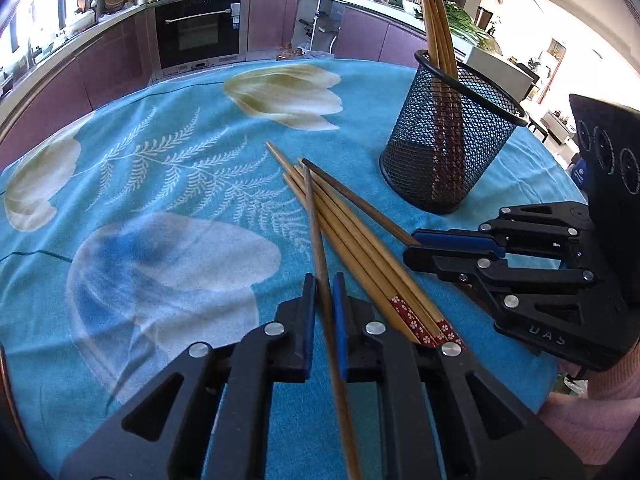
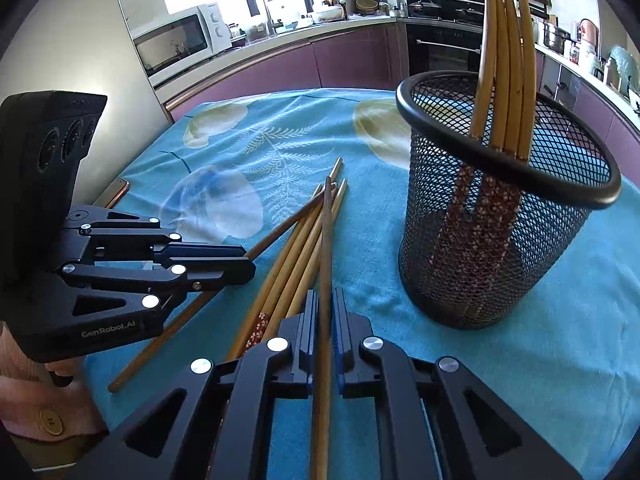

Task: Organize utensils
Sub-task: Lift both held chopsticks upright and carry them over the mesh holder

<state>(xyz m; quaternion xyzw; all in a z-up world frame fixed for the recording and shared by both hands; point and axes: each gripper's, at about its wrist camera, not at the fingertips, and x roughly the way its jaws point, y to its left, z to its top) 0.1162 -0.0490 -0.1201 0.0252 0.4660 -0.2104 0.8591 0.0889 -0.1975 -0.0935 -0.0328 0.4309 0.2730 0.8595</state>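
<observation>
Each gripper is clamped on one chopstick. Left gripper (image 1: pixel 323 292) holds a chopstick (image 1: pixel 316 216) along its fingers, tip forward; right gripper (image 2: pixel 325 308) likewise holds a dark chopstick (image 2: pixel 327 240). Mesh holder (image 2: pixel 500 216) stands upright ahead-right.

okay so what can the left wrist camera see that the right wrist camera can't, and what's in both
Only the left wrist view shows green vegetables on the counter behind the holder. Only the right wrist view shows a white microwave and a phone at the table edge. Both show the black mesh holder with chopsticks standing in it, the loose chopstick pile on the blue floral cloth, and both tongs, left and right, each shut on one chopstick.
</observation>
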